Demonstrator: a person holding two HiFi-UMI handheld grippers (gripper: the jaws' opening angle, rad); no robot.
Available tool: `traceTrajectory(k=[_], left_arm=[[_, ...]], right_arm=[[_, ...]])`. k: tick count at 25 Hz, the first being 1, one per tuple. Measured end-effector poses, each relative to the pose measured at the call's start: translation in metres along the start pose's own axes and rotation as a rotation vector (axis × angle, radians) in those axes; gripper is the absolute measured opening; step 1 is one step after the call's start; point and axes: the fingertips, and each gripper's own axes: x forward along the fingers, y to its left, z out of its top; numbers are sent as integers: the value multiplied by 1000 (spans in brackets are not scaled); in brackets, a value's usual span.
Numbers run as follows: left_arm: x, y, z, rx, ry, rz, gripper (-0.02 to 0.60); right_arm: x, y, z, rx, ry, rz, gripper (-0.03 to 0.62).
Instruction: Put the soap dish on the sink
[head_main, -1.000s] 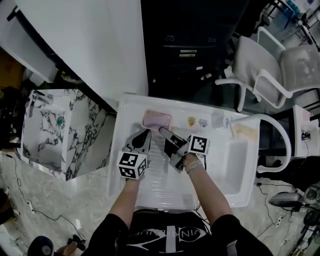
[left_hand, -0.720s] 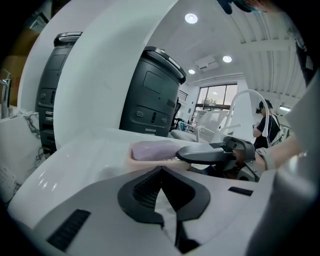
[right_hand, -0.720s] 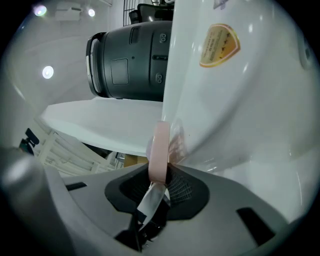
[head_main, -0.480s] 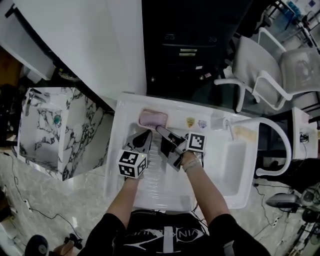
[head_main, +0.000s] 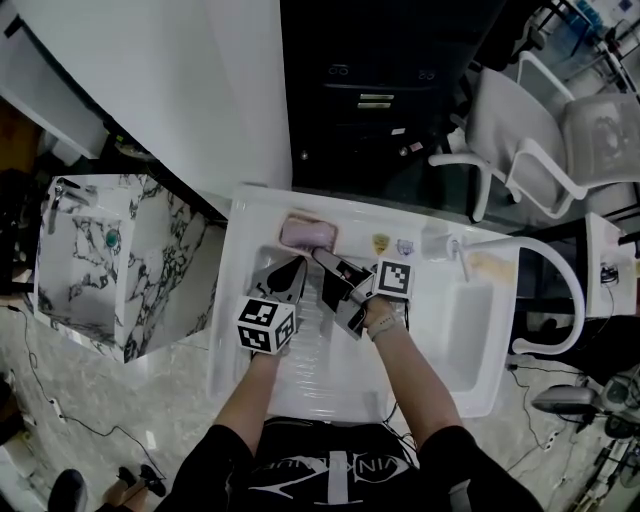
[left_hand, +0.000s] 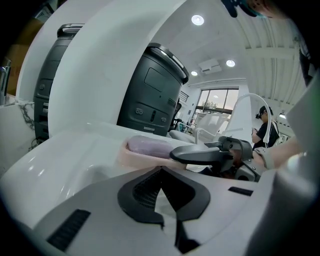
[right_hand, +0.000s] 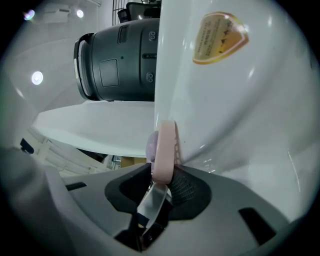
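The pink soap dish (head_main: 308, 233) with a purple bar of soap (left_hand: 149, 145) in it is at the back left ledge of the white sink (head_main: 232, 300); whether it rests on the ledge I cannot tell. My right gripper (head_main: 322, 257) is shut on the dish's near rim. In the right gripper view the pink rim (right_hand: 165, 142) stands edge-on between the pads of the right gripper (right_hand: 159, 184). My left gripper (head_main: 291, 268) is just left of it, shut and holding nothing. In the left gripper view the left gripper (left_hand: 161, 197) points at the dish (left_hand: 131, 157), short of it.
A curved faucet (head_main: 455, 246) and two stickers (head_main: 385, 242) sit along the sink's back ledge. The deep basin (head_main: 470, 320) is at the right. A marble cabinet (head_main: 110, 260) stands at the left, and a dark cabinet (head_main: 370, 100) and white chairs (head_main: 530, 140) are behind.
Barely anything: the right gripper keeps its hold on the dish at the back ledge, and the left gripper stays beside it.
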Motion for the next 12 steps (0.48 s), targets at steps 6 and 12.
traceTrajectory(k=[6,12], left_arm=[[0,1,-3,-8,8,4,15],[1,1,-4,-7,16,3,15]], right_arm=[[4,9,-4,50,28,-1,179],[4,14,-3,63,25,-9,246]])
